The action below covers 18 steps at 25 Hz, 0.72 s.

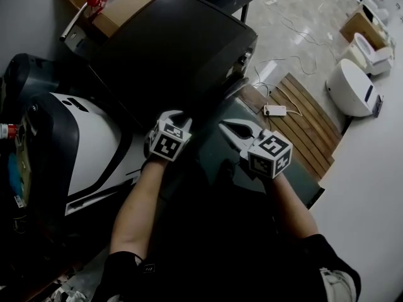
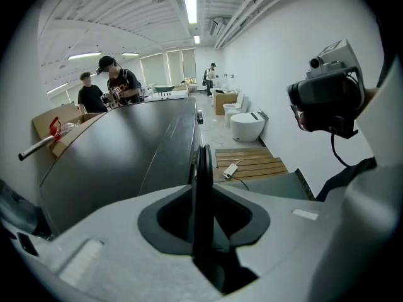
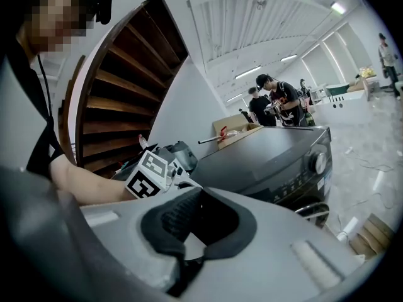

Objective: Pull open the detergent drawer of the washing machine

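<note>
Looking steeply down over a person's two bare forearms, each hand carrying a tool with a marker cube. At far left sits a curved white and black appliance (image 1: pixel 88 143). The left tool (image 2: pixel 202 162) tips downward near the dark grey washing machine (image 1: pixel 176 43), its jaws only a narrow slit apart with nothing between them. The right tool (image 1: pixel 232 129) is held more level, jaws parted and empty. In the right gripper view the machine's front shows a control knob (image 3: pixel 321 162) beside a strip of buttons. The detergent drawer should sit in that front strip, but its face cannot be picked out. It is probably light, rigid, smooth plastic on runners. Hook the recessed lip of its front and pull straight out, as the pads may slip. A slatted wooden platform (image 1: pixel 302 118) lies at right.
</note>
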Available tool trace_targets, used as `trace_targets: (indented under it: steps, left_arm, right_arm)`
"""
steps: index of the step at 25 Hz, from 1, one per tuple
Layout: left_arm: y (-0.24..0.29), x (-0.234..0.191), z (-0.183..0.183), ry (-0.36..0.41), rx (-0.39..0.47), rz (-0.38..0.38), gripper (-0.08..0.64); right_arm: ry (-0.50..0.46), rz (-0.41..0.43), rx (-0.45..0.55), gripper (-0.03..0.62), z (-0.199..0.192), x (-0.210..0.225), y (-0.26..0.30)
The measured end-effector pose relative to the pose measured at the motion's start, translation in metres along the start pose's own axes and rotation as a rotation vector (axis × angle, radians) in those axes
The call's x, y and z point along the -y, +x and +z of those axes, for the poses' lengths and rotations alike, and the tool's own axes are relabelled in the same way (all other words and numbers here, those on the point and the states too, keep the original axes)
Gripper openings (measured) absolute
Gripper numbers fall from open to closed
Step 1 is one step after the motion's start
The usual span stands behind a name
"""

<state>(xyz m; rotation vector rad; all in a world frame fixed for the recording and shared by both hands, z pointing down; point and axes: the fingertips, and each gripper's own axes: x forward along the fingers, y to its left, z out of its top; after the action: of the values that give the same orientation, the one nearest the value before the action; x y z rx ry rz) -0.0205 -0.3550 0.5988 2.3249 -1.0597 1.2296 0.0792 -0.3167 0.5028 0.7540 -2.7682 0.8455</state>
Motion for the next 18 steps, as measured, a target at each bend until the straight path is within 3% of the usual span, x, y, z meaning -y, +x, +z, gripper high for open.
trace_targets:
  steps: [11,18]
  left_arm:
    - [0.015,0.003,-0.007,0.118,-0.082,0.03,0.117]
    - [0.016,0.001,-0.002,0.13,-0.078,0.074,0.138]
  right_arm:
    - [0.05,-0.006,0.019,0.003,-0.008,0.004,0.004]
    - [0.064,-0.005,0.013,0.003,-0.014,0.002,0.002]
